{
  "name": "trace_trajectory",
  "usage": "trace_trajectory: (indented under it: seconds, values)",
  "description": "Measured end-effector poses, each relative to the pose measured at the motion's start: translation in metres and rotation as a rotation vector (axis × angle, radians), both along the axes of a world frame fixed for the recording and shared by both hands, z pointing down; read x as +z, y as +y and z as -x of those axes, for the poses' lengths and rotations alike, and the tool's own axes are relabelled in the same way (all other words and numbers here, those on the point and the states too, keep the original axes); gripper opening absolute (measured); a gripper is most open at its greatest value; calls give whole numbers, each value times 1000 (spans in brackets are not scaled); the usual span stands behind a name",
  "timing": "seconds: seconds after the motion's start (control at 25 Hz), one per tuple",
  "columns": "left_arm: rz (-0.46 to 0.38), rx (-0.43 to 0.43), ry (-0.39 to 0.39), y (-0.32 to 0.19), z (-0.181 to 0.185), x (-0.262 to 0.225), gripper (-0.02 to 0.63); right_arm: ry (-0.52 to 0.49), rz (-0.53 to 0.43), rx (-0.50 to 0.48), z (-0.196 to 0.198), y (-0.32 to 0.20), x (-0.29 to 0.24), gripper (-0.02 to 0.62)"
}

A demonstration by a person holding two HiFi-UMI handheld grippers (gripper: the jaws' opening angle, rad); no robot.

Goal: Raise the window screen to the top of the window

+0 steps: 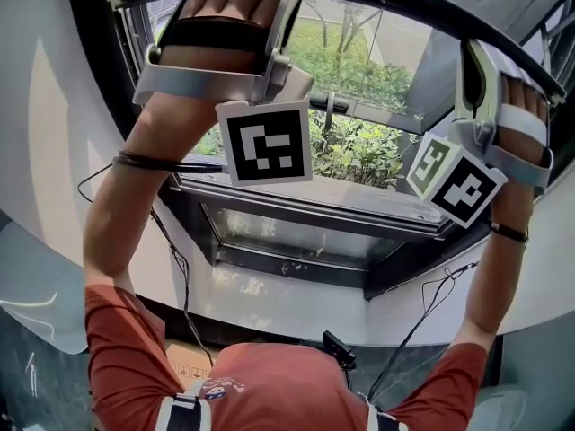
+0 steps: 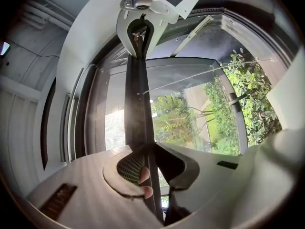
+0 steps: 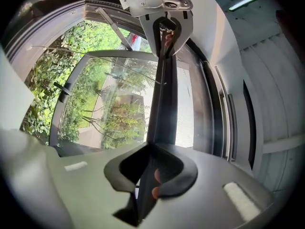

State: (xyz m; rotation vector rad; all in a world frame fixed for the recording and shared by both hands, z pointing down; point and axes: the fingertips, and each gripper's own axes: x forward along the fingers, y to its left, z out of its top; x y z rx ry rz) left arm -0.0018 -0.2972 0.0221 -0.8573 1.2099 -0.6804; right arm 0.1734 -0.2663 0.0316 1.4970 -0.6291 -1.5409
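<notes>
1. Head view: the screen rail point(image 1: 395, 7), a slim dark bar, is held overhead across the upper part of the window frame point(image 1: 296, 212). Whether the top has been reached cannot be told.
2. Left tongs point(image 2: 148, 149): these are pinched on the rail toward its left end. Fingertips point(image 2: 144, 175) are visible through a cut-out in the jaw.
3. Right tongs point(image 3: 151, 147): these are likewise closed on the rail, toward its right end.
4. Mesh point(image 2: 116, 128): a fine, grey, ribbed strip is noted beside the rail. It is judged to be screen not yet retracted.
5. Risk, skew: if one end is lifted ahead of the other, the rail is likely to be tilted and jammed in its side tracks.
6. Risk, slip: the rail looks smooth and narrow. A light pinch could be lost under upward push, and the rail dropped at one end.
7. Risk, recoil: if the screen is spring-loaded, a sudden release could let the rail be snapped upward, with the mesh bunched or creased.
8. Materials, rail: matte, dark and flat-sided, it is probably metal or hard plastic and is judged rigid.
9. Materials, tongs: pale moulded plastic shells are seen, with dark recessed, notched jaws. A white marker cube point(image 1: 267, 142) printed with black squares is carried on each.
10. Materials, window: a dark frame holds a smooth, reflective glass pane point(image 2: 190, 94), with greenery beyond.
</notes>
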Motion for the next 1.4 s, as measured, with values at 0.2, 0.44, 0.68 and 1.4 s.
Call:
trace_trajectory:
  seconds: [0.2, 0.44, 0.68, 1.4]
  values:
    - [-43, -21, 26, 5, 2, -43, 75, 28, -39, 35, 2, 4, -42, 49]
    - [-99, -34, 48, 1, 3, -69, 75, 49, -85, 59, 2, -1, -69, 44]
    - [-126, -22, 69, -1, 5, -101, 75, 52, -100, 57, 5, -3, -101, 44]
    - [-148, 8, 125, -6, -5, -176, 75, 46, -158, 67, 2, -5, -184, 44]
